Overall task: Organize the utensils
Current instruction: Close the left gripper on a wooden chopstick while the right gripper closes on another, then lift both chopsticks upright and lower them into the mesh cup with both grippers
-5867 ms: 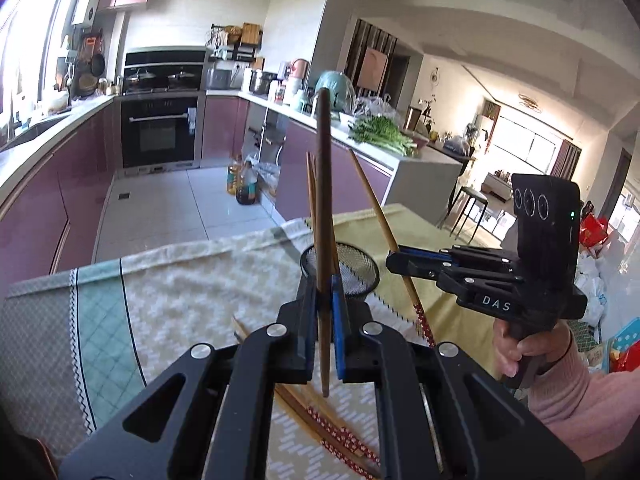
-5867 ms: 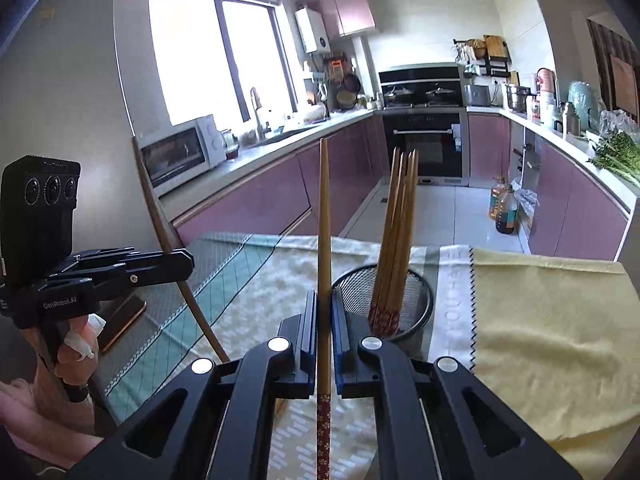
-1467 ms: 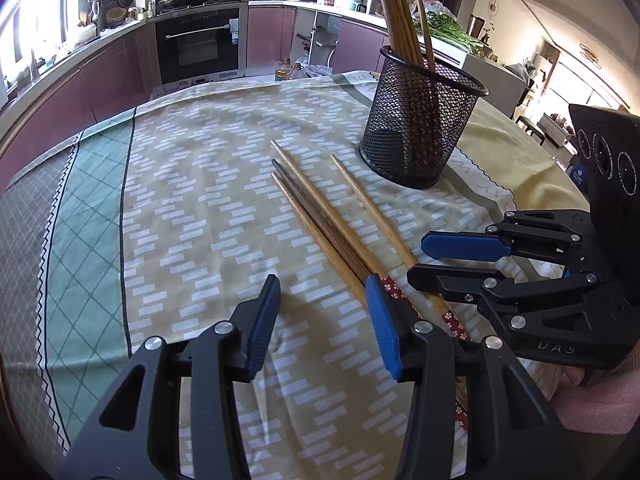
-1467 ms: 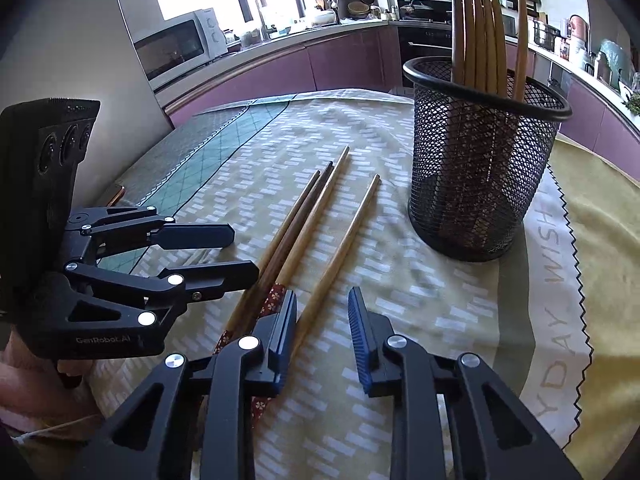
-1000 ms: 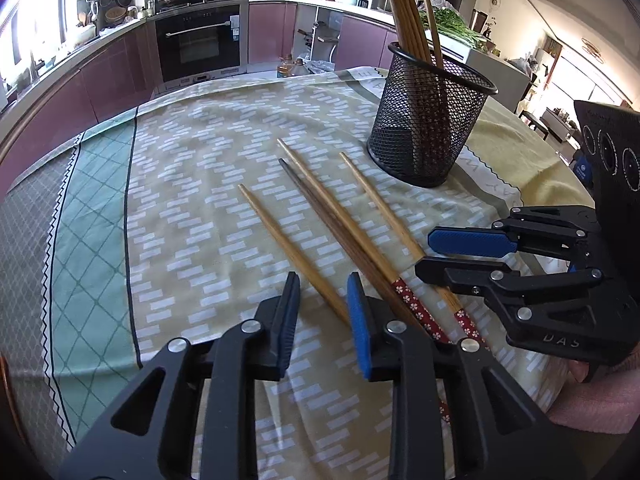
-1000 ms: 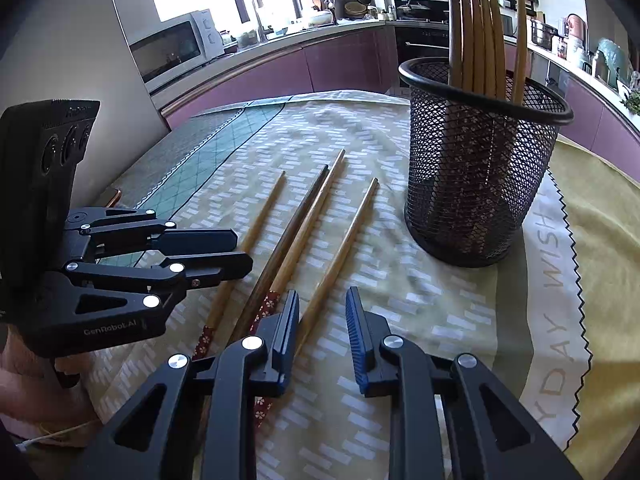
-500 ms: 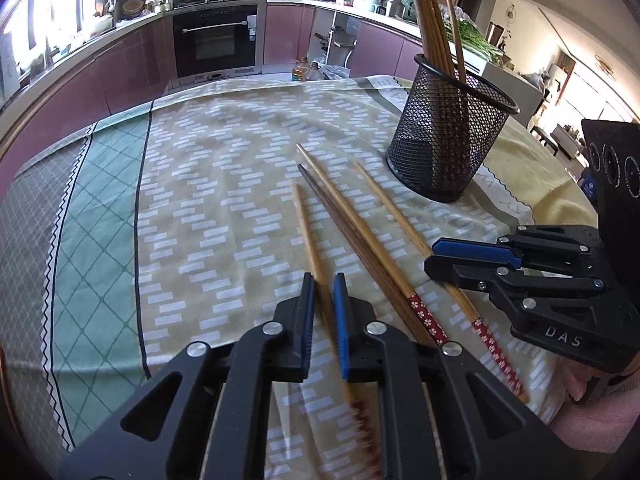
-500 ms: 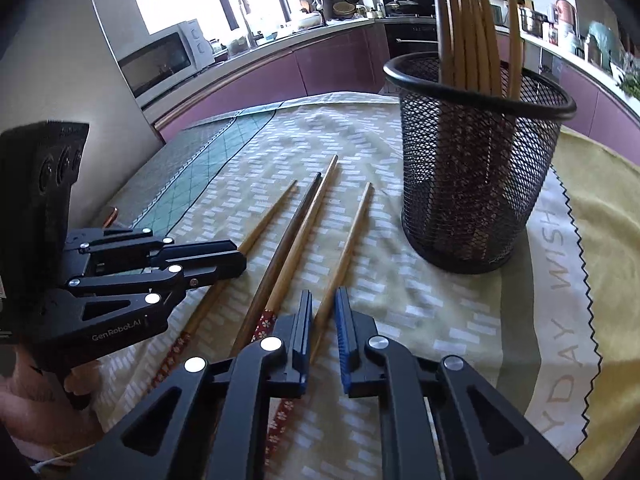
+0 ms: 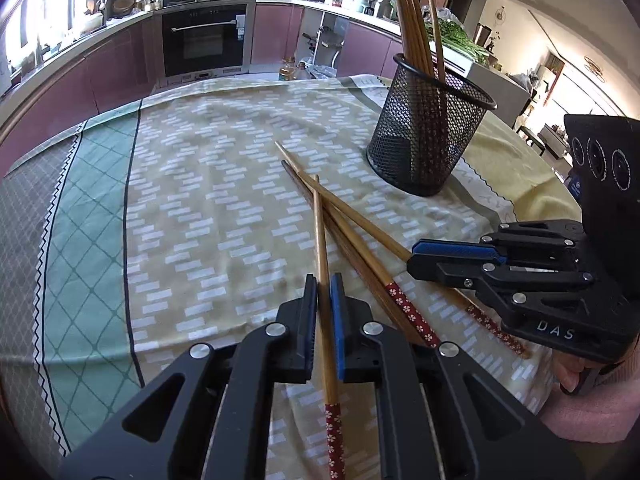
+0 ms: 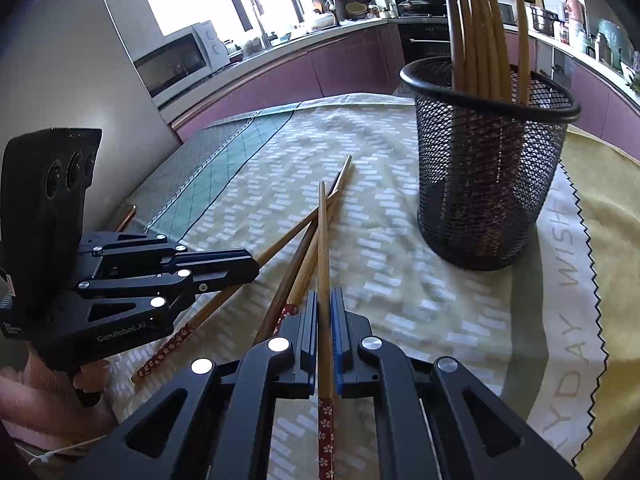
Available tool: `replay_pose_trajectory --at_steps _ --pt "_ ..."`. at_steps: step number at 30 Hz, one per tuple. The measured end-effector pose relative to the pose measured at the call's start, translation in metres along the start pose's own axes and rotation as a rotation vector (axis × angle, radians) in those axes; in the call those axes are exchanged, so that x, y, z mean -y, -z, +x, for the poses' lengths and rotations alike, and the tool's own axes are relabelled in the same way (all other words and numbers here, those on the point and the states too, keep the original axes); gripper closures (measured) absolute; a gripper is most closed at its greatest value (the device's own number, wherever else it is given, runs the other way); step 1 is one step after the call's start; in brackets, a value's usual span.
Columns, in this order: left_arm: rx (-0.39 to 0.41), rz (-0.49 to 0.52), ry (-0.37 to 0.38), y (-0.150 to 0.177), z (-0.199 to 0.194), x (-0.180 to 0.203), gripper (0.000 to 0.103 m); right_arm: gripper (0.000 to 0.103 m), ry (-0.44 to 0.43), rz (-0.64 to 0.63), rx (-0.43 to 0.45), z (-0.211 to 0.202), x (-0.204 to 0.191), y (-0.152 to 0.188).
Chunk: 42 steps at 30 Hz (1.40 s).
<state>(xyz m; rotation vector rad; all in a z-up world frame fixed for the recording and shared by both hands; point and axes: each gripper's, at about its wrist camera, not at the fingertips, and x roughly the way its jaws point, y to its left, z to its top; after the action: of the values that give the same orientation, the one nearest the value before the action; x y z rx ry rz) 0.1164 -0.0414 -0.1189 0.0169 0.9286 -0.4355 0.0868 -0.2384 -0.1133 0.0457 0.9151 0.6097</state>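
A black mesh holder (image 9: 430,128) (image 10: 488,164) stands on the tablecloth with several wooden chopsticks upright in it. My left gripper (image 9: 324,284) is shut on one chopstick (image 9: 320,248), lifted slightly above the cloth. My right gripper (image 10: 324,300) is shut on another chopstick (image 10: 322,248). Two more chopsticks (image 9: 348,232) (image 10: 296,268) with red flowered ends lie crossed on the cloth between the grippers. Each gripper shows in the other's view, the right one (image 9: 452,254) and the left one (image 10: 224,268).
The patterned tablecloth (image 9: 192,208) covers a round table; its edge is close on the right (image 10: 592,380). Purple kitchen cabinets and an oven (image 9: 208,40) stand behind. A microwave (image 10: 180,64) sits on the counter.
Both grippers went from open over the lying chopsticks to shut, each on one chopstick. The held chopsticks have swung and risen off the cloth, crossing the two left lying.
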Motion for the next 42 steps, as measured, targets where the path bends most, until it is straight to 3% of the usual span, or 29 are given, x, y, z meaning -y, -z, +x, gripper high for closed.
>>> replay_pose_trajectory --at_steps 7,10,11,13,30,42 --pt "-0.022 0.022 0.019 -0.004 0.006 0.0 0.088 0.094 0.019 -0.025 -0.021 0.008 -0.002 -0.005" --pt "-0.025 0.011 0.023 -0.008 0.009 -0.001 0.088 0.097 0.024 -0.034 -0.017 0.008 -0.001 -0.007" --pt "-0.022 0.002 0.017 -0.009 0.01 -0.001 0.094 0.097 0.026 -0.035 -0.012 0.006 -0.001 -0.007" --pt "-0.019 -0.009 0.012 -0.01 0.01 -0.002 0.095 0.097 0.027 -0.031 0.01 0.0 0.0 -0.009" --pt "0.185 0.054 0.183 -0.048 -0.074 0.017 0.096 0.097 0.051 -0.016 0.255 -0.084 0.02 -0.032" --pt "0.29 0.059 0.246 -0.081 -0.106 0.023 0.096 0.097 0.049 -0.022 0.374 -0.121 0.028 -0.053"
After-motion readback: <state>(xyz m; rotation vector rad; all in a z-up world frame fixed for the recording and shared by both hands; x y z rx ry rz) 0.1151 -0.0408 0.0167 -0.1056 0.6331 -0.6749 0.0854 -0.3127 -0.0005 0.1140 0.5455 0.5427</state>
